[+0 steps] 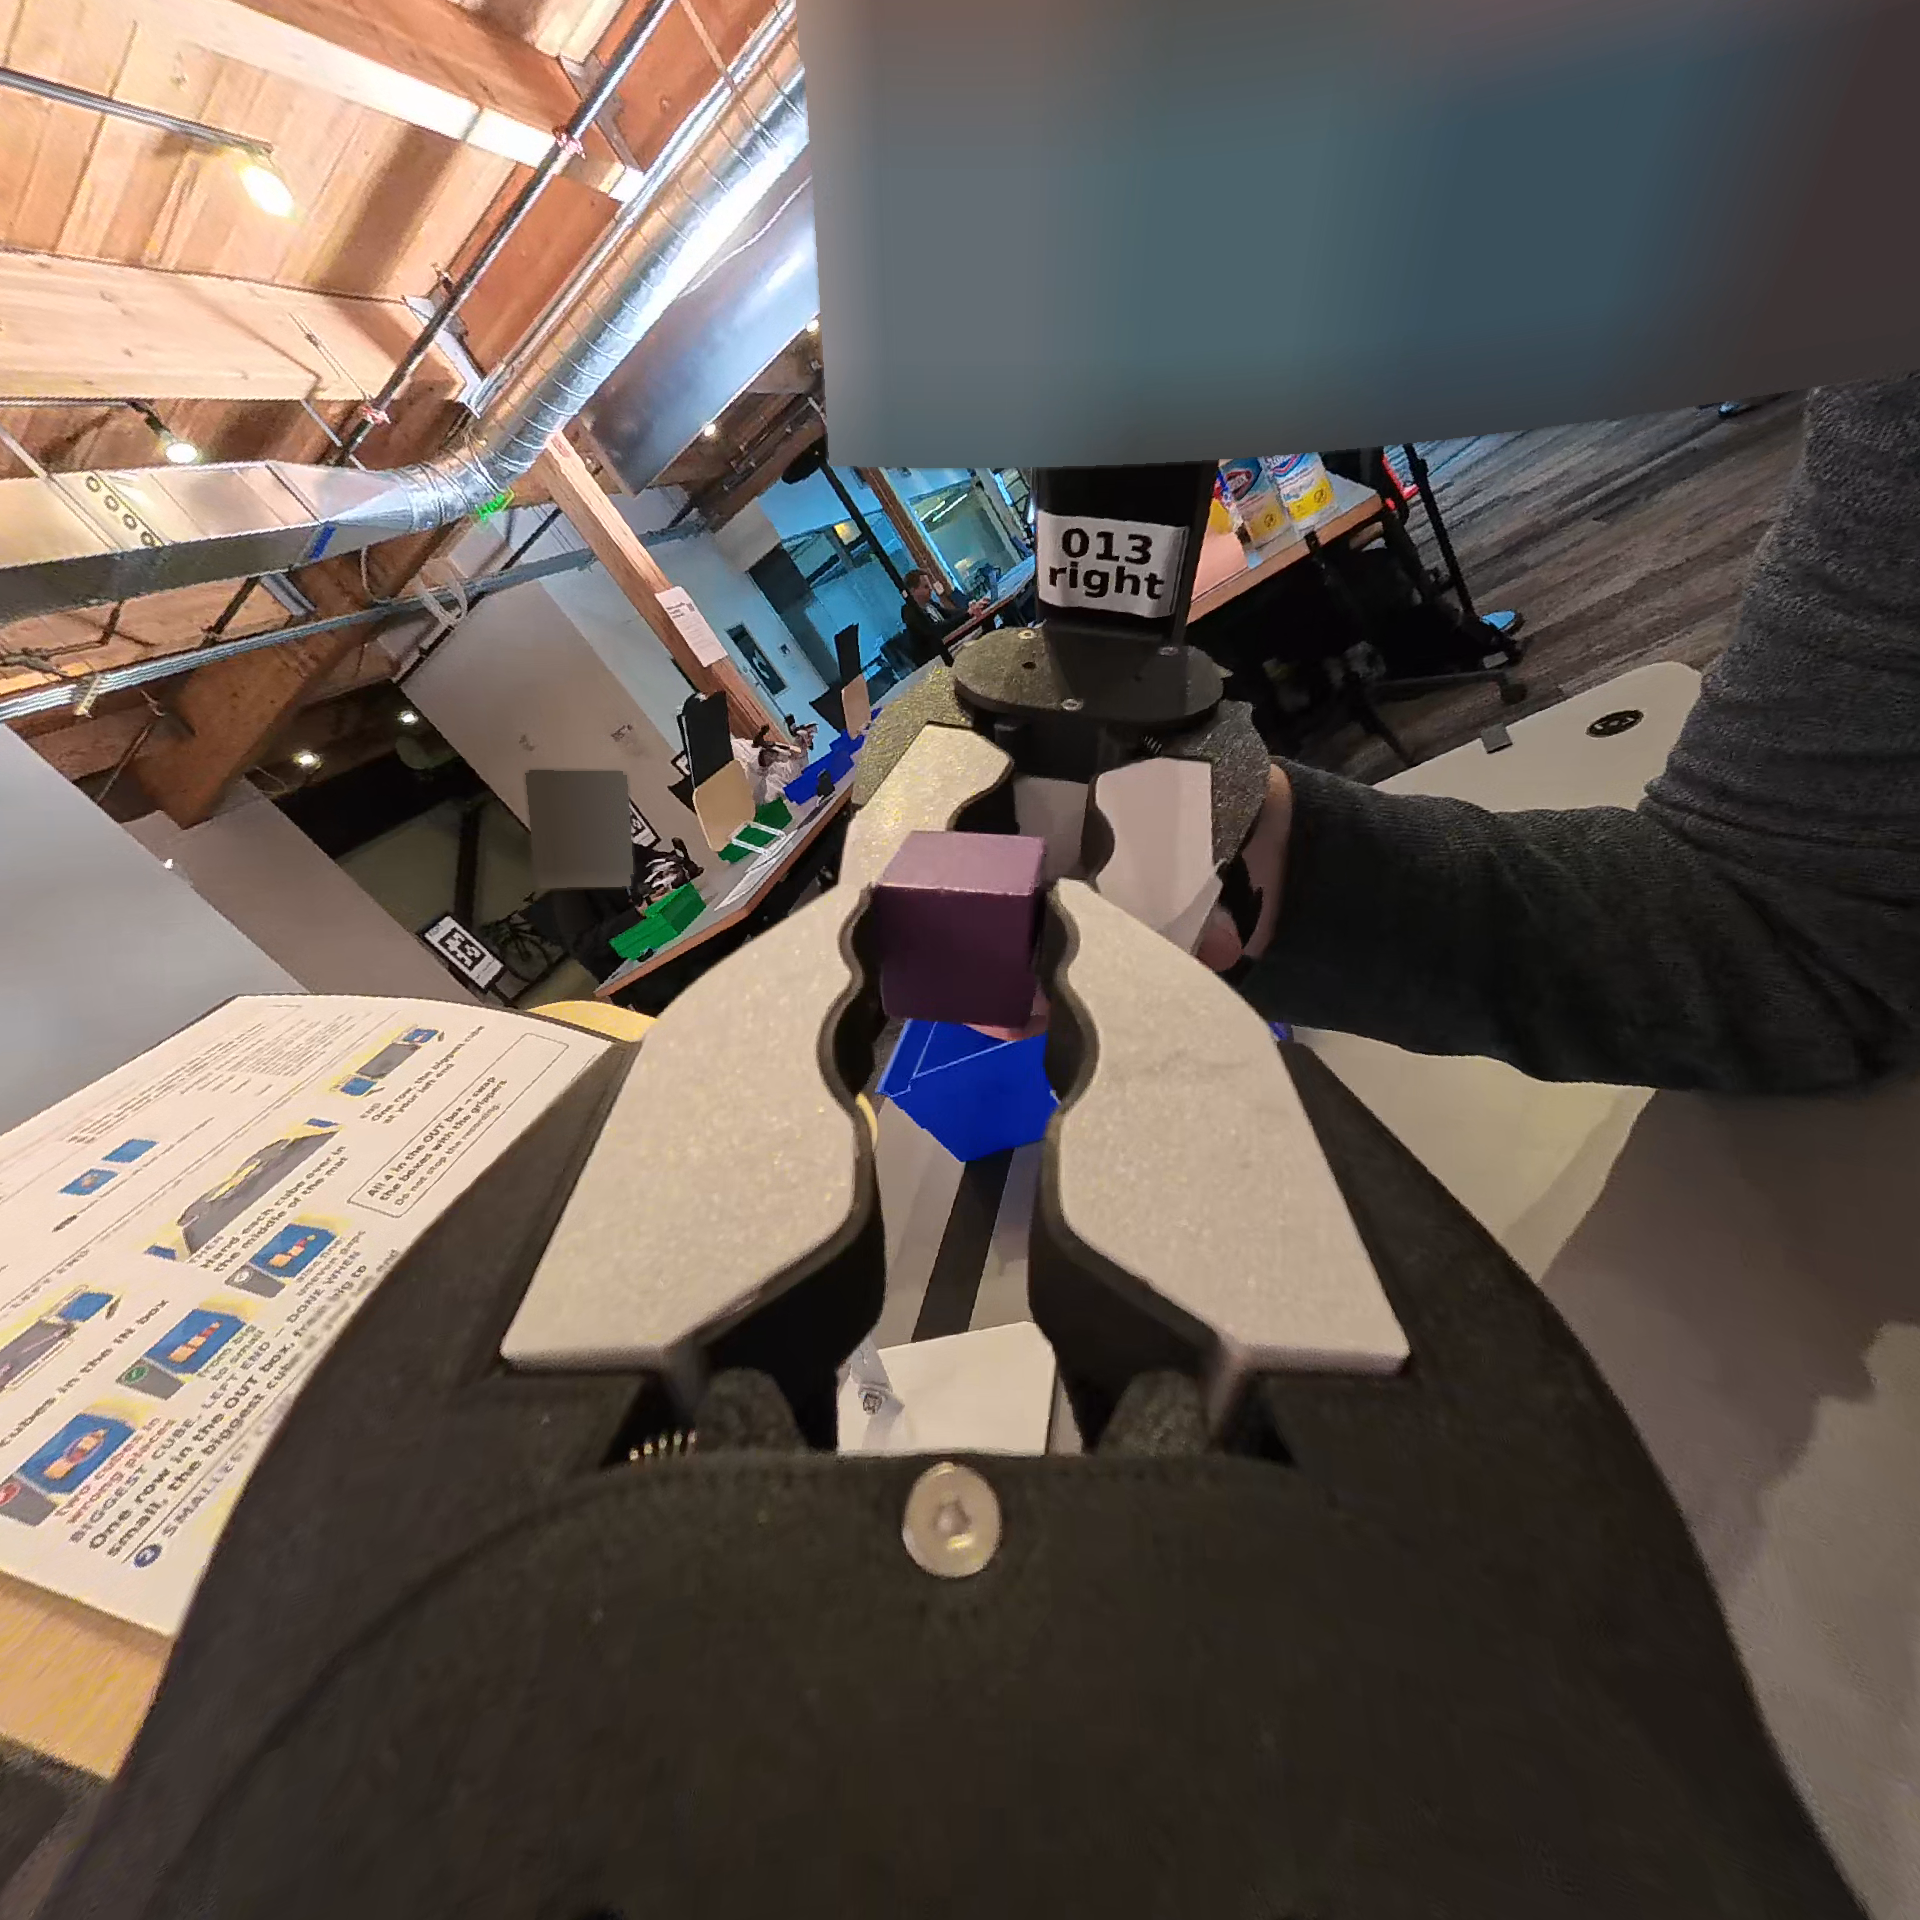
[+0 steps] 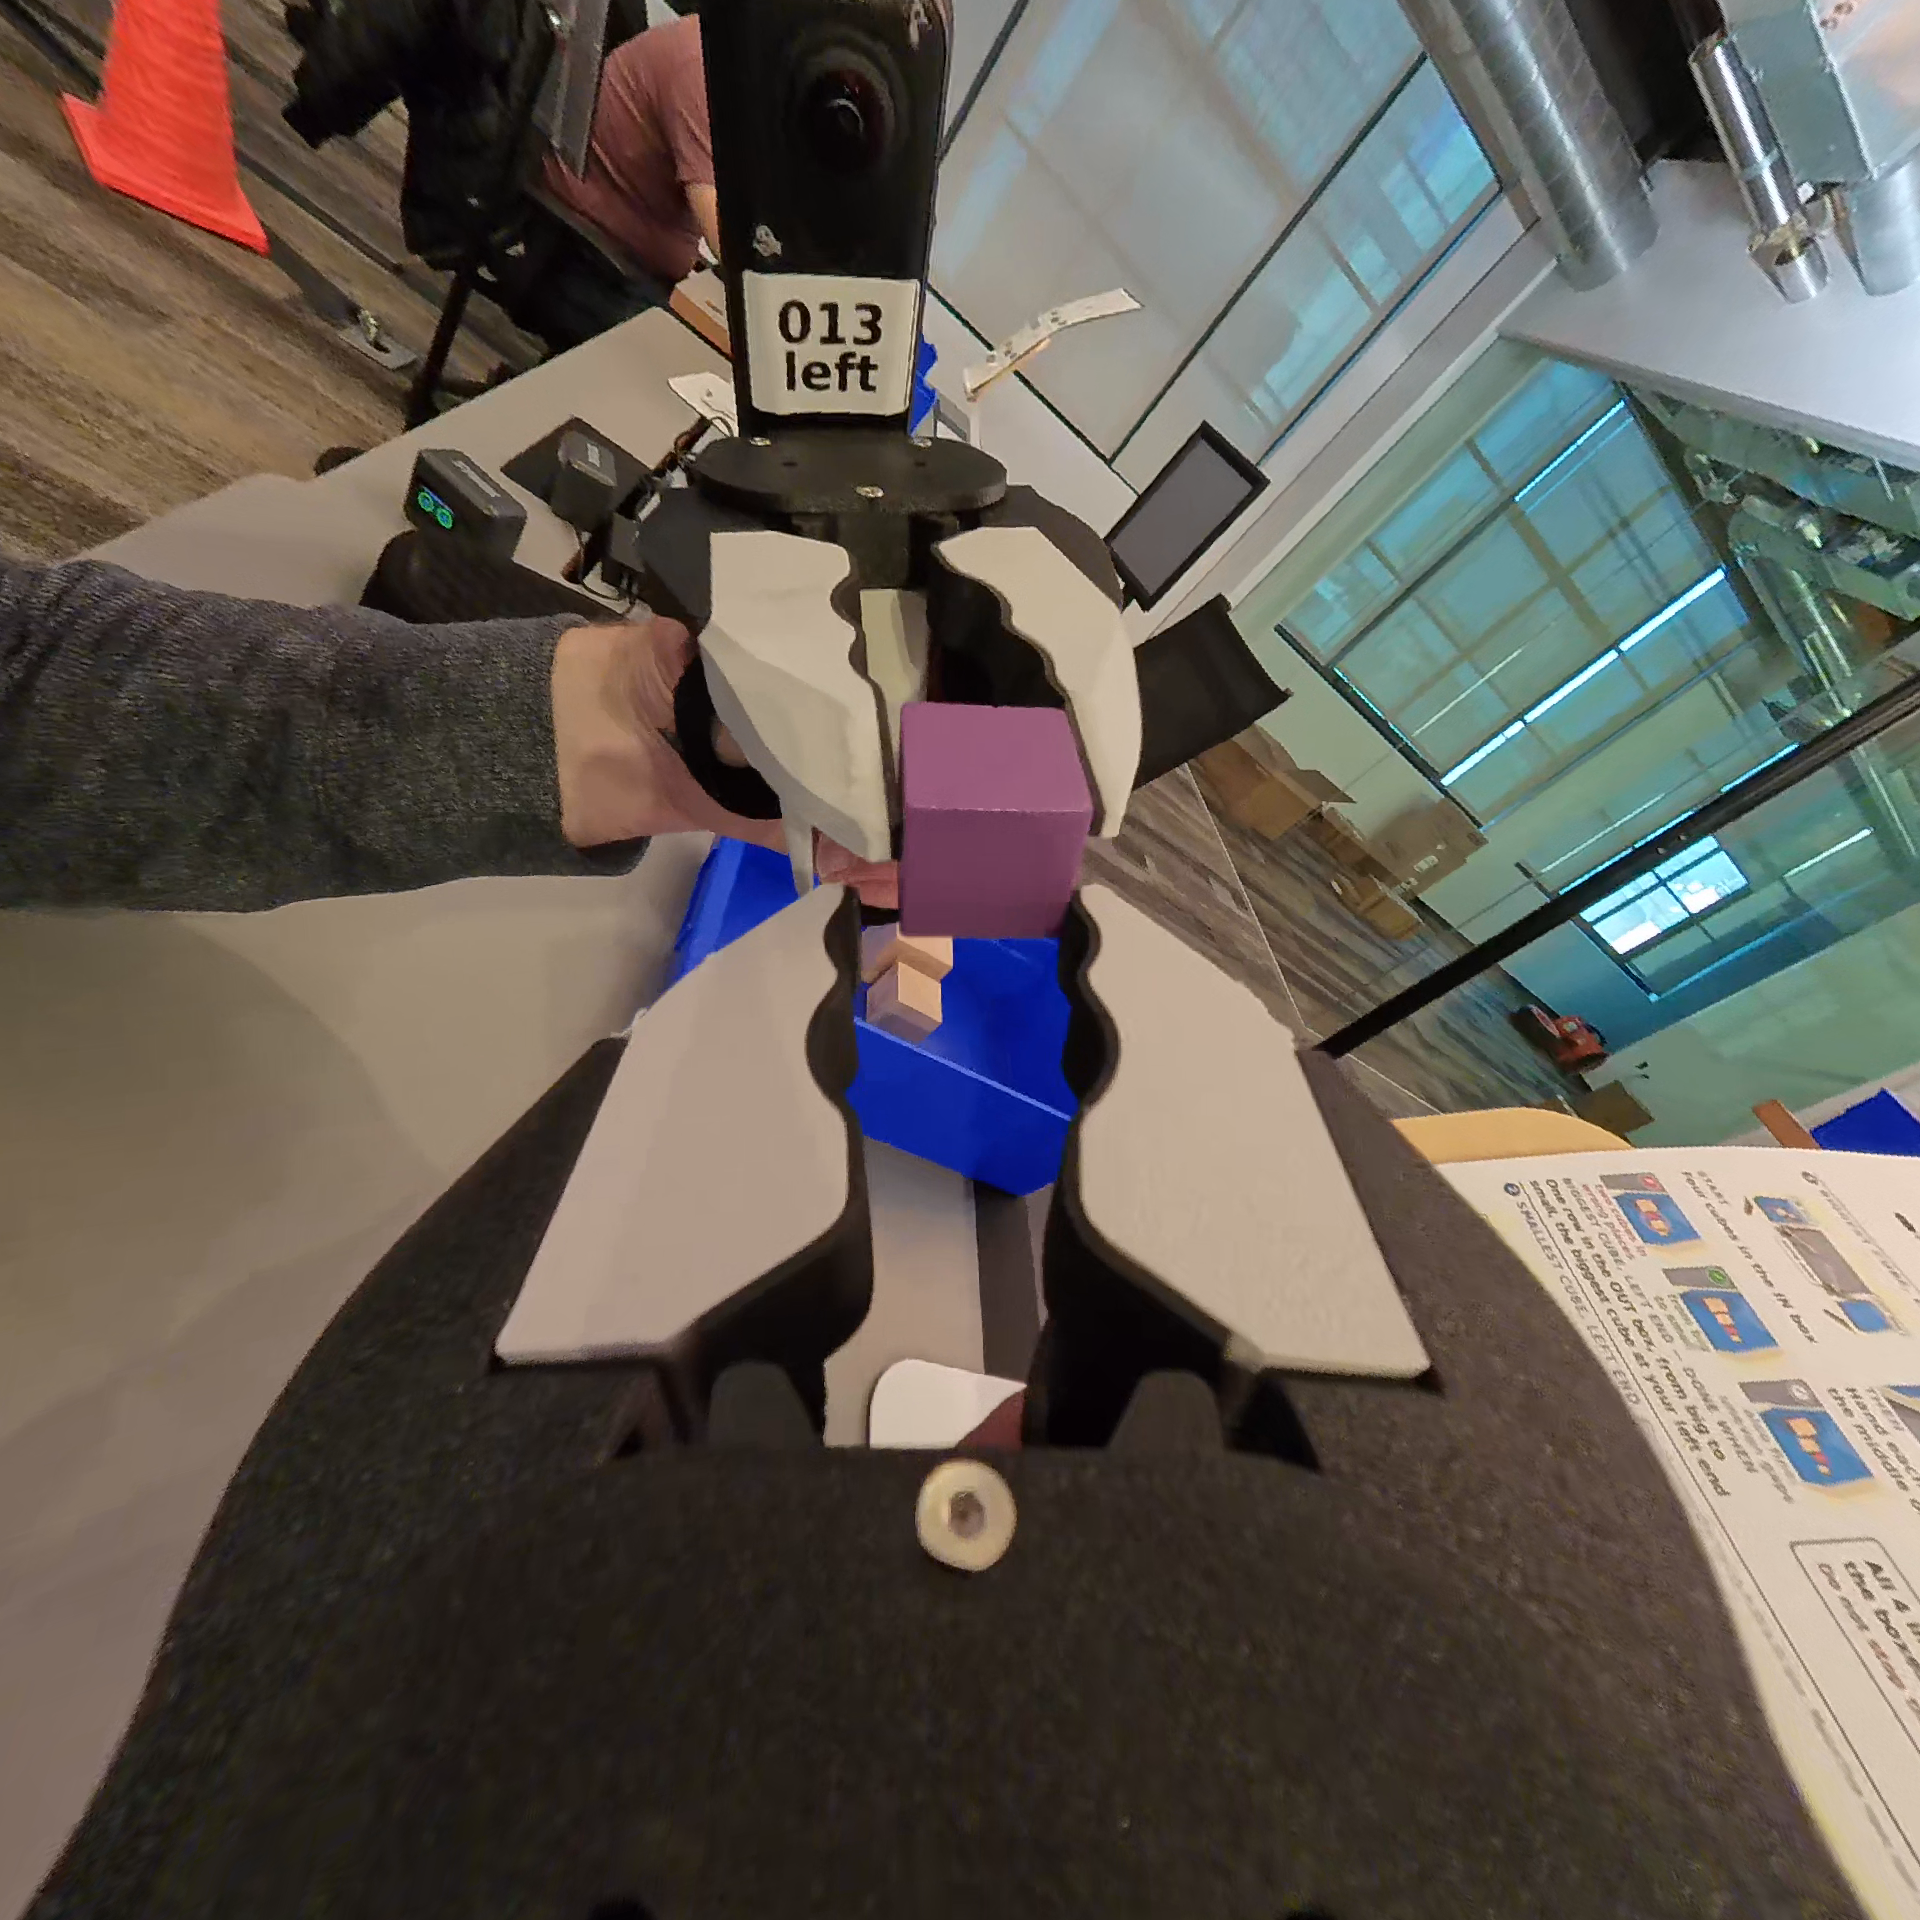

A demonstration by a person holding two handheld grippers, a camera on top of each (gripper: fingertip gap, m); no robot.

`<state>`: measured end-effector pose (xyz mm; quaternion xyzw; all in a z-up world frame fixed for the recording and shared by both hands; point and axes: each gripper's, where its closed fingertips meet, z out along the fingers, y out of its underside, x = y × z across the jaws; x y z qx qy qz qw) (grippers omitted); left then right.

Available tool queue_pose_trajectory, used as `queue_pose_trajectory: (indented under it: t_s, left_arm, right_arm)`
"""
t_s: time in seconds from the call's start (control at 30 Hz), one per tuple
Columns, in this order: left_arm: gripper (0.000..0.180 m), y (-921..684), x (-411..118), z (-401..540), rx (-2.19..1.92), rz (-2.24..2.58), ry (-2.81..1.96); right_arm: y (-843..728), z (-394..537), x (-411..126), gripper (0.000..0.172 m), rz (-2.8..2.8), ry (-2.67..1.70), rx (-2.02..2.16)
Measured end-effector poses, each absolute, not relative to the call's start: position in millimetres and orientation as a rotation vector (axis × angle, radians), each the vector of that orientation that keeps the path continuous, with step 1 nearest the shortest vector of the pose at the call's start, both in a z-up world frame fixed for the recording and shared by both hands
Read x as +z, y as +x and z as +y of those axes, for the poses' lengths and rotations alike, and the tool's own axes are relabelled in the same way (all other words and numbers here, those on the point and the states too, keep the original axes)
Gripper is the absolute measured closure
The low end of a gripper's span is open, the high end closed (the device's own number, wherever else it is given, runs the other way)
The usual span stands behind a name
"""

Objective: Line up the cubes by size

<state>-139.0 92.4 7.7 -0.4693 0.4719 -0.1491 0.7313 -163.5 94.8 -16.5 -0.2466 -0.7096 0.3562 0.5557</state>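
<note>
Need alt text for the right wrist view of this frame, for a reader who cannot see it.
A purple cube is held in the air by the left gripper facing the camera, while the right gripper reaches its open fingers around the cube's near end. Below is a blue bin holding small pale wooden cubes; an instruction sheet lies at right.

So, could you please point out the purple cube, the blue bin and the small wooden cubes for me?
purple cube [image 2: 992, 821]: right wrist view, its front face.
blue bin [image 2: 966, 1127]: right wrist view, its near outer wall.
small wooden cubes [image 2: 906, 992]: right wrist view, the pale faces, inside the bin.
</note>
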Motion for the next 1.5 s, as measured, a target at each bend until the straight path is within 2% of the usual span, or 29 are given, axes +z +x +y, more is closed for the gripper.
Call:
queue_pose_trajectory:
  t_s: [0.3, 1.07, 1.17, 1.3, 1.5]
  left_arm:
    - [0.152, -135, 6, 93, -0.349, 1.047, -1.025]
    - [0.15, -146, 12, 86, -0.266, 1.048, -1.066]
    - [0.168, -151, 16, 87, -0.182, 1.034, -1.08]
    - [0.18, -162, 22, 88, -0.062, 0.988, -1.114]
    - [0.18, -153, 36, 78, 0.007, 0.988, -1.079]
  right_arm:
    - [-163, 93, -12, 0.143, -1.651, -0.565, 0.876]
    - [-164, 100, -15, 0.144, -1.662, -0.582, 0.833]
    - [-159, 108, -13, 0.144, -1.643, -0.602, 0.807]
    - [-138, 130, -5, 0.144, -1.585, -0.664, 0.75]
    - [-67, 192, -6, 0.143, -1.526, -0.795, 0.517]
